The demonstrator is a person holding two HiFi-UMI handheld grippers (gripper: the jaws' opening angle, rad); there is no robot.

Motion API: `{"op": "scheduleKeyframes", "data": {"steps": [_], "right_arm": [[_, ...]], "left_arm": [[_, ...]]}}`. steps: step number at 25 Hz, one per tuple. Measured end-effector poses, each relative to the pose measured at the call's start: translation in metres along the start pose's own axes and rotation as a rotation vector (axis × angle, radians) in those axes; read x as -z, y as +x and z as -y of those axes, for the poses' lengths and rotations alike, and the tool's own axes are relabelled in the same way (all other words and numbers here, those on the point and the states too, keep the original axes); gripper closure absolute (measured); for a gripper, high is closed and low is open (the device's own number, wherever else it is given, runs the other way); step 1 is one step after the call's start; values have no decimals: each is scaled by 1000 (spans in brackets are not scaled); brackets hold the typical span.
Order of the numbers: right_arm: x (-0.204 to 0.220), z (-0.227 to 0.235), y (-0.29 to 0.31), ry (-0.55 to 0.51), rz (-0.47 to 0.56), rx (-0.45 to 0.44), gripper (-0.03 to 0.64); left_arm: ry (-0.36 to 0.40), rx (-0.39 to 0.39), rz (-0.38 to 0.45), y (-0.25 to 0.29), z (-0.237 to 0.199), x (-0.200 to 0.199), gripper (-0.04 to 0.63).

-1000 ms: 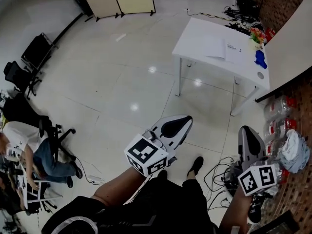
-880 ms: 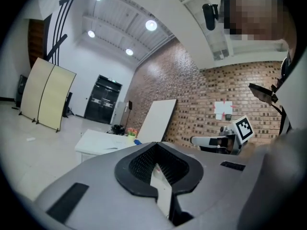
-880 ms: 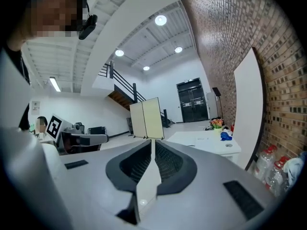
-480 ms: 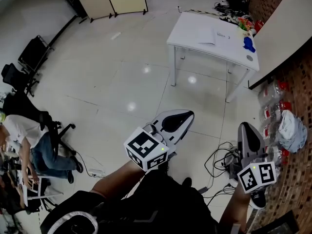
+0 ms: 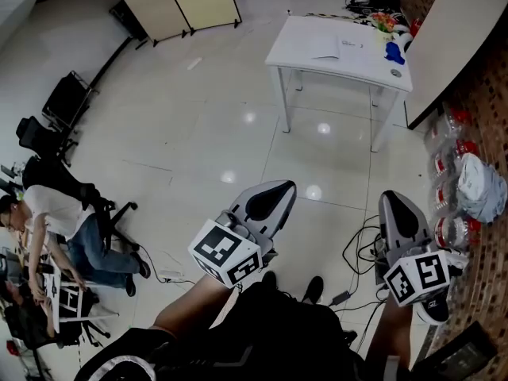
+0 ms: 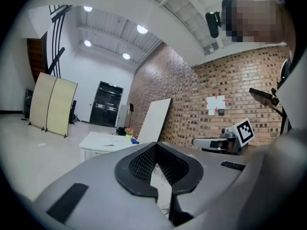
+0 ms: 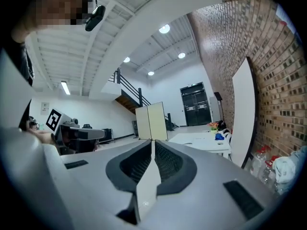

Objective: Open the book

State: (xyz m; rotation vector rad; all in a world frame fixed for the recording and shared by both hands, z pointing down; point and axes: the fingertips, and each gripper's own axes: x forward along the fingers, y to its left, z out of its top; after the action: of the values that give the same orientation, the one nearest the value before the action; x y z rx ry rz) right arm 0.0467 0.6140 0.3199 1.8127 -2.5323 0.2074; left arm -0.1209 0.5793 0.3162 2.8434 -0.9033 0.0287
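The book (image 5: 336,46) lies flat on the table (image 5: 292,51), well apart from both tools, and it is too small to tell whether it is closed or already spread. Its long axis seems to run along the table's length; the spine side is unclear. The left tool (image 5: 282,190) and right tool (image 5: 391,201) are each pressed together on nothing, level above the floor.

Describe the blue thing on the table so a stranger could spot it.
Find the white table at the head view's top right, by the brick wall. Near its right end, beside the flowers, lies the blue object, the only blue thing there.
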Motion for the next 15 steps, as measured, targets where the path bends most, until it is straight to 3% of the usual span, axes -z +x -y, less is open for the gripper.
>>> {"op": "scheduleKeyframes", "data": {"steps": [7,15], "right_arm": [[-6,-35,-3,-23,28,36,617],[-12,-63,-5,-12,33,61,617]], "left_arm": [[38,-4,46,-39,-15,-13,591],[12,0,61,-66,-28,-17,591]]}}
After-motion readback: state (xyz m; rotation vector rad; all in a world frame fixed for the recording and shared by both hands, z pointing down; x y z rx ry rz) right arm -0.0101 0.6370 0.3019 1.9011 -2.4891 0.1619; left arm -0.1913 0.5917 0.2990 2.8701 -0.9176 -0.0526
